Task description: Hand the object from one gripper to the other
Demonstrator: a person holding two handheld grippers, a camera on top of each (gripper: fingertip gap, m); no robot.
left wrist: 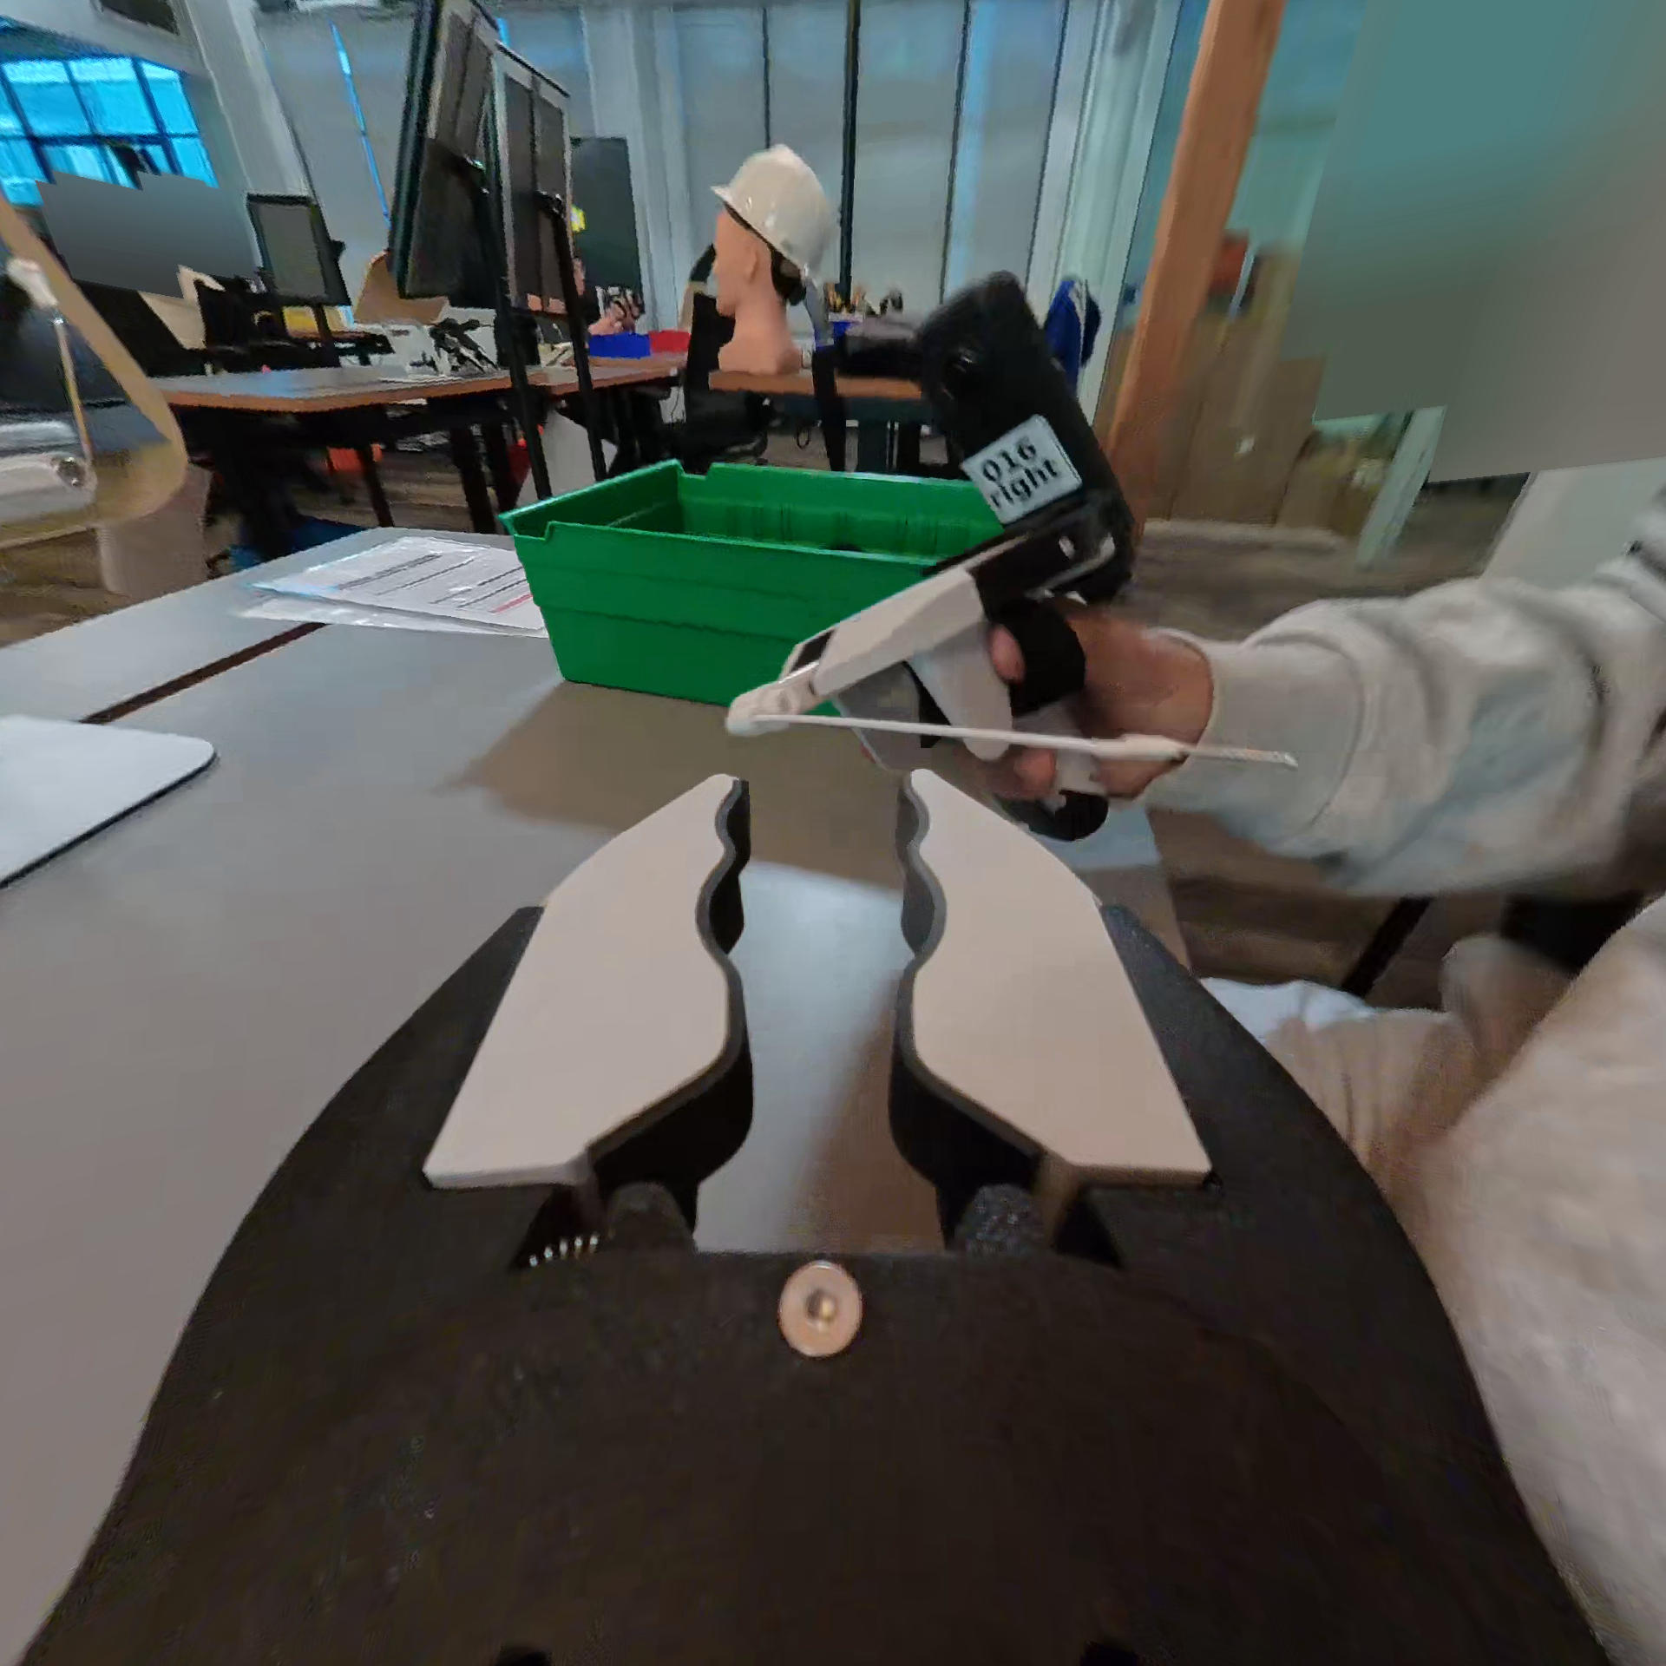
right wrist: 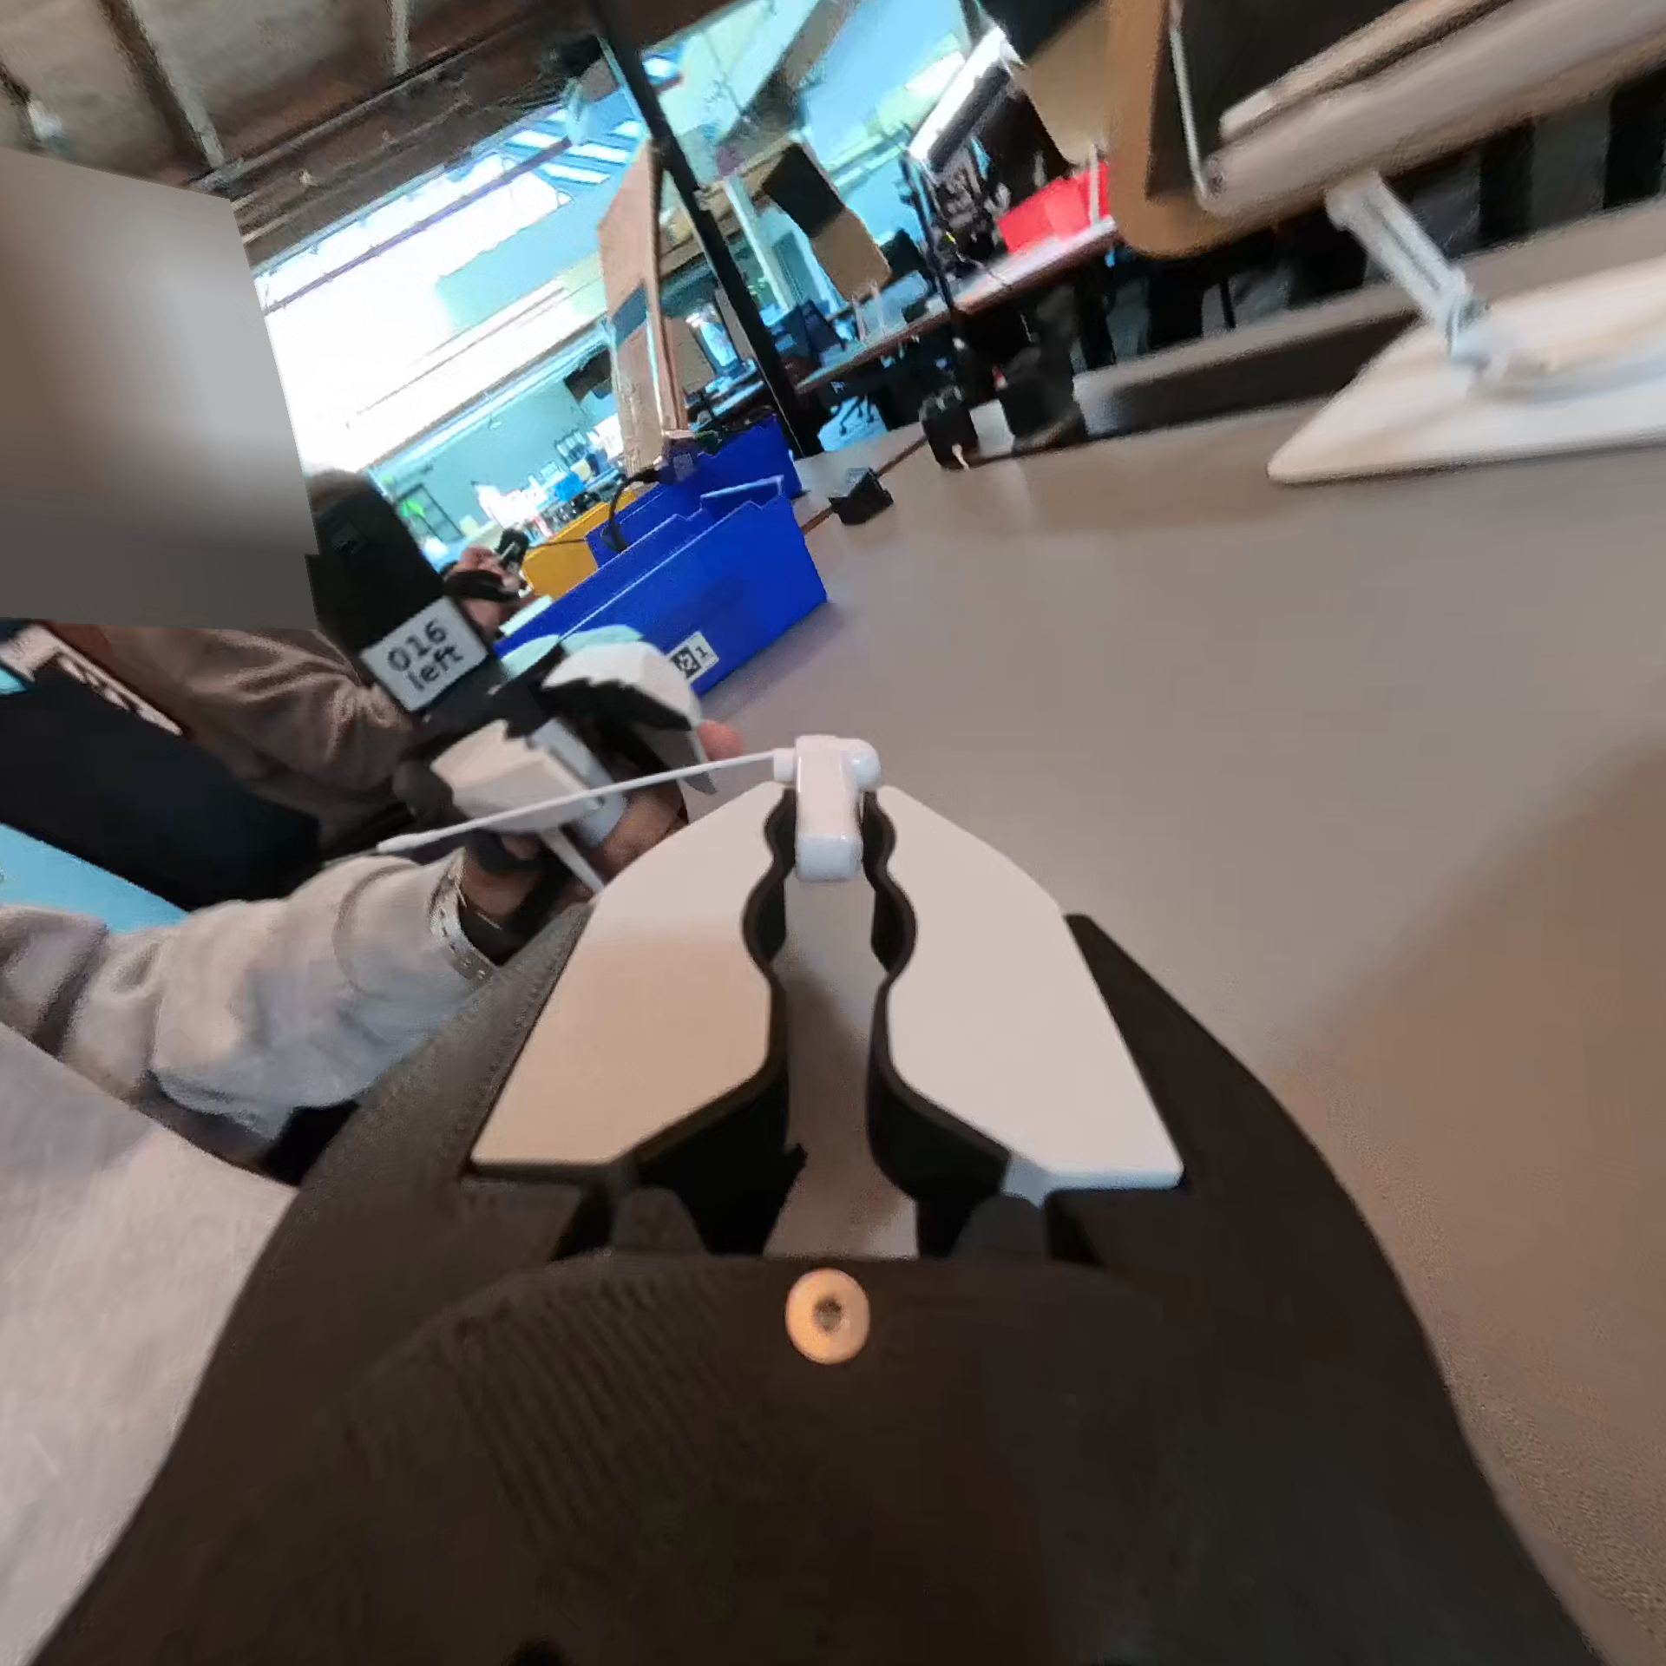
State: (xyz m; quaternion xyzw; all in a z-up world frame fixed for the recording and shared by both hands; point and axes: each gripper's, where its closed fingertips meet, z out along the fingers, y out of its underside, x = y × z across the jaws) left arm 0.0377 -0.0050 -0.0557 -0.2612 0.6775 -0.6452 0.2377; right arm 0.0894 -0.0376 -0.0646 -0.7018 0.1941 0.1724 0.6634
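Note:
The object is a thin white cable with a small white block-shaped head [right wrist: 828, 838]. My right gripper [right wrist: 825, 798] is shut on that head, and the cord [right wrist: 586, 798] sticks out stiffly to the left, above the grey table [right wrist: 1172, 721]. In the left wrist view the right gripper [left wrist: 766, 705] is ahead and slightly right, with the cable [left wrist: 992, 739] running right across the person's hand to a plug end [left wrist: 1145, 748]. My left gripper [left wrist: 822, 802] is open and empty, its tips just below and short of the cable. It also shows in the right wrist view [right wrist: 631, 694].
A green bin [left wrist: 721, 577] stands on the table behind the right gripper, with papers [left wrist: 424, 581] to its left and a white flat base [left wrist: 81, 775] at far left. Blue bins [right wrist: 712, 568] and a white monitor stand base [right wrist: 1487, 406] sit farther along the table. One gripper's finger ends stand about 7 centimetres off the other's.

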